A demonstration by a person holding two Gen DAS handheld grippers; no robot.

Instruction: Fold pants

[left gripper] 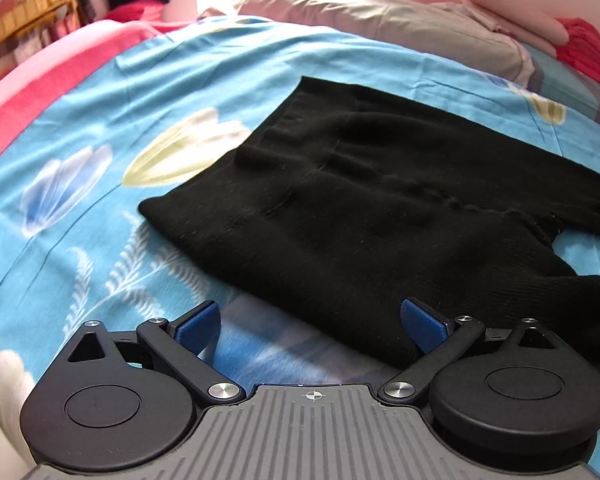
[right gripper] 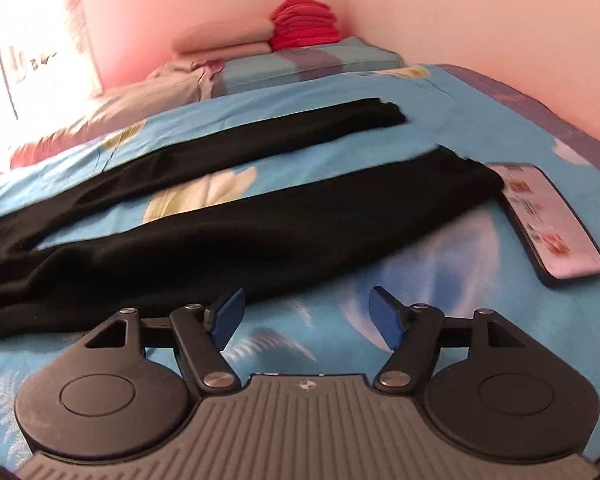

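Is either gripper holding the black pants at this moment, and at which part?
Nothing is held. The left gripper and right gripper are both open above the bedsheet, beside the black pants.

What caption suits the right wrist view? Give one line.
Open right gripper hovers by black pants spread on the bed, phone beside.

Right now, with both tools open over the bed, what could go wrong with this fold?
1. The phone lies touching the cuff of the near leg; lifting that leg may drag or flip it.
2. The black pants lie on a soft blue bedsheet, so the left tool or right tool could pinch sheet along with fabric.
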